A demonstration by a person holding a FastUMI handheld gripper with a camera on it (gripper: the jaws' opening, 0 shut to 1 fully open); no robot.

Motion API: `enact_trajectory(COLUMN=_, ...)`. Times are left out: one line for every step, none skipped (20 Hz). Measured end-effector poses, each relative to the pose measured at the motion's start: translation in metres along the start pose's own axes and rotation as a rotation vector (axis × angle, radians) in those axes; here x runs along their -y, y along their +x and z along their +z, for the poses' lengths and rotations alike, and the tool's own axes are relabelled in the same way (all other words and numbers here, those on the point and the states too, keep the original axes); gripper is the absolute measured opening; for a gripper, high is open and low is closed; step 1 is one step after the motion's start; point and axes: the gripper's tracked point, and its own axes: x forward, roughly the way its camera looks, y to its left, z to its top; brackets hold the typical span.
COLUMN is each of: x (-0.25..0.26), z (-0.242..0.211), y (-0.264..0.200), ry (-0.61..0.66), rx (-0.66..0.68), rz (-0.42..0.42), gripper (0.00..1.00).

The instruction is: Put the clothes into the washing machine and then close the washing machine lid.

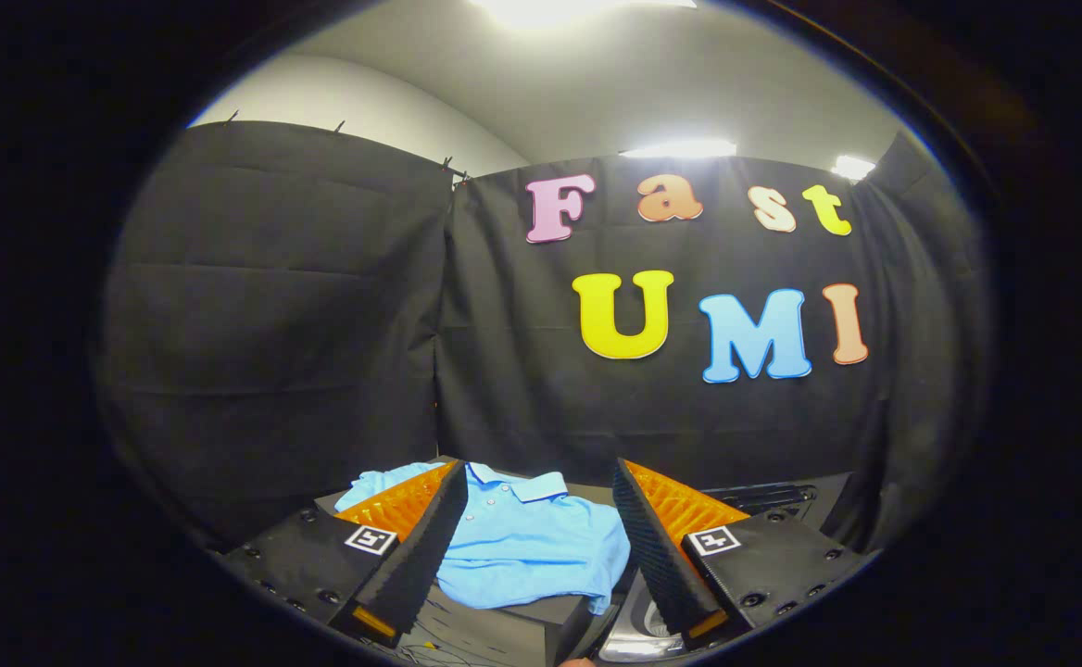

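While the gripper (pixel 541 556) is hovering wide open, gripping nothing, a blue shirt (pixel 522 542) is lying between its fingers, low centre, on a dark box (pixel 513 630); washer (pixel 638 621) sitting lower right.

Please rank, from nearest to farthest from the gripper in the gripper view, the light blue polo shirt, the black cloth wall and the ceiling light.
1. Light blue polo shirt, between the open gripper fingers.
2. Black cloth wall, behind the shirt.
3. Ceiling light, above the wall.

Tool (pixel 541 547) fingers spread wide apart
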Motion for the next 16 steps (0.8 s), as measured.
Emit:
enact_trajectory(x=-0.004, z=-0.001, y=0.008, ry=-0.003, rx=-0.011, rz=0.014, gripper=0.98)
enact_trajectory(x=-0.006, z=0.000, y=0.016, ry=-0.006, rx=-0.019, rz=0.024, gripper=0.98)
enact_trajectory(x=-0.008, z=0.000, y=0.024, ry=-0.008, rx=-0.026, rz=0.035, gripper=0.98)
enact_trajectory(x=-0.011, z=0.000, y=0.031, ry=-0.007, rx=-0.038, rz=0.048, gripper=0.98)
enact_trajectory(x=-0.014, z=-0.002, y=0.040, ry=-0.001, rx=-0.051, rz=0.059, gripper=0.98)
enact_trajectory(x=-0.016, z=-0.004, y=0.047, ry=0.008, rx=-0.069, rz=0.071, gripper=0.98)
enact_trajectory(x=-0.020, z=-0.008, y=0.055, ry=0.017, rx=-0.090, rz=0.086, gripper=0.98)
enact_trajectory(x=-0.022, z=-0.011, y=0.062, ry=0.025, rx=-0.111, rz=0.097, gripper=0.98)
enact_trajectory(x=-0.024, z=-0.015, y=0.069, ry=0.030, rx=-0.135, rz=0.106, gripper=0.98)
enact_trajectory(x=-0.026, z=-0.019, y=0.075, ry=0.031, rx=-0.162, rz=0.115, gripper=0.98)
enact_trajectory(x=-0.029, z=-0.023, y=0.082, ry=0.032, rx=-0.184, rz=0.126, gripper=0.98)
enact_trajectory(x=-0.032, z=-0.026, y=0.088, ry=0.033, rx=-0.206, rz=0.142, gripper=0.98)
enact_trajectory(x=-0.037, z=-0.033, y=0.095, ry=0.038, rx=-0.233, rz=0.165, gripper=0.98)
enact_trajectory(x=-0.040, z=-0.038, y=0.100, ry=0.047, rx=-0.260, rz=0.180, gripper=0.98)
enact_trajectory(x=-0.043, z=-0.045, y=0.105, ry=0.054, rx=-0.287, rz=0.192, gripper=0.98)
enact_trajectory(x=-0.044, z=-0.047, y=0.110, ry=0.060, rx=-0.304, rz=0.196, gripper=0.98)
